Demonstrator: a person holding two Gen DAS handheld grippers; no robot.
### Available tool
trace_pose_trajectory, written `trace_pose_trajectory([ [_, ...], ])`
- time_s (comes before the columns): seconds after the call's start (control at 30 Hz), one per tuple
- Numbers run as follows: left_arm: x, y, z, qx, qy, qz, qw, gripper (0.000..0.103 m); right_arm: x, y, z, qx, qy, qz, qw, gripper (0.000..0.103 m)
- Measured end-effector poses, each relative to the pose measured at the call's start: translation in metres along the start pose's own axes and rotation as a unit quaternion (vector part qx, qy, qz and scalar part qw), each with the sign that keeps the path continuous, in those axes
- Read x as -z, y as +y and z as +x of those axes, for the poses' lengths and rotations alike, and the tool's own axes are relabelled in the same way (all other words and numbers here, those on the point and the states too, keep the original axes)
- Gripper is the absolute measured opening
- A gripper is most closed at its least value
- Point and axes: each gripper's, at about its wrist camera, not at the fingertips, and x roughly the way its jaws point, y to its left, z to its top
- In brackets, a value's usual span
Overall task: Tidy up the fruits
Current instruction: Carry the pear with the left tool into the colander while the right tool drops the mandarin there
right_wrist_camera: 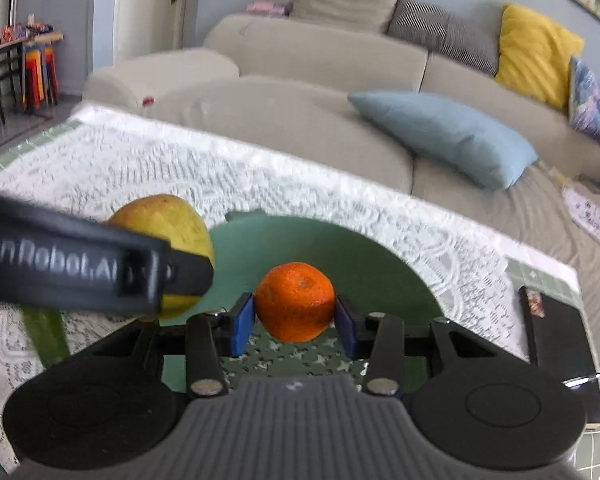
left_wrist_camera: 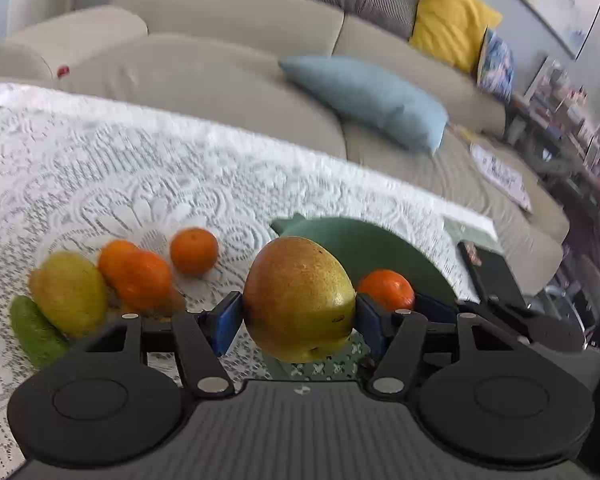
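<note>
My left gripper [left_wrist_camera: 298, 314] is shut on a yellow-red pear [left_wrist_camera: 298, 298], held above the table near the green plate [left_wrist_camera: 364, 248]. My right gripper [right_wrist_camera: 295, 318] is shut on an orange mandarin [right_wrist_camera: 296, 300] over the green plate [right_wrist_camera: 340, 248]; this mandarin also shows in the left wrist view [left_wrist_camera: 388, 290]. The left gripper's arm [right_wrist_camera: 80, 268] and the pear [right_wrist_camera: 168, 220] show at the left of the right wrist view. On the lace cloth at left lie a second pear [left_wrist_camera: 70, 292], three mandarins [left_wrist_camera: 140, 276] [left_wrist_camera: 193, 250] and a green fruit [left_wrist_camera: 34, 330].
The table has a white lace cloth [left_wrist_camera: 140, 168] over green tiles. A black flat object [right_wrist_camera: 556, 328] lies at the table's right edge. A beige sofa [left_wrist_camera: 228, 72] with blue [left_wrist_camera: 372, 100] and yellow [left_wrist_camera: 452, 24] cushions stands behind the table.
</note>
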Motion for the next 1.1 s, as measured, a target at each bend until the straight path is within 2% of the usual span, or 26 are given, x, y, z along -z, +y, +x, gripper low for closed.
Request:
trace_pose_trajectory([
  [0.13, -0.009, -0.001, 0.013, 0.008, 0.033, 0.000, 0.9994, 0.070, -0.005, -0.007, 0.019, -0.015, 0.034, -0.006, 0.999, 0.041],
  [0.23, -0.013, -0.005, 0.019, 0.001, 0.047, 0.012, 0.9988, 0.070, 0.000, -0.008, 0.029, -0.027, 0.047, 0.003, 0.999, 0.041],
  [0.47, -0.019, -0.010, 0.025, -0.012, 0.057, 0.019, 0.9981, 0.070, 0.006, -0.004, 0.040, -0.023, 0.058, 0.004, 0.998, 0.041],
  [0.67, -0.024, -0.014, 0.031, -0.011, 0.072, 0.048, 0.9962, 0.070, 0.011, -0.007, 0.046, -0.022, 0.068, 0.019, 0.997, 0.041],
  [0.9, -0.038, -0.010, 0.037, 0.004, 0.102, 0.043, 0.9938, 0.070, 0.007, -0.007, 0.048, -0.027, 0.068, 0.026, 0.997, 0.041],
  [1.1, -0.043, -0.020, 0.025, 0.024, 0.094, 0.062, 0.9933, 0.070, 0.009, -0.017, 0.044, -0.021, 0.065, 0.040, 0.997, 0.041],
])
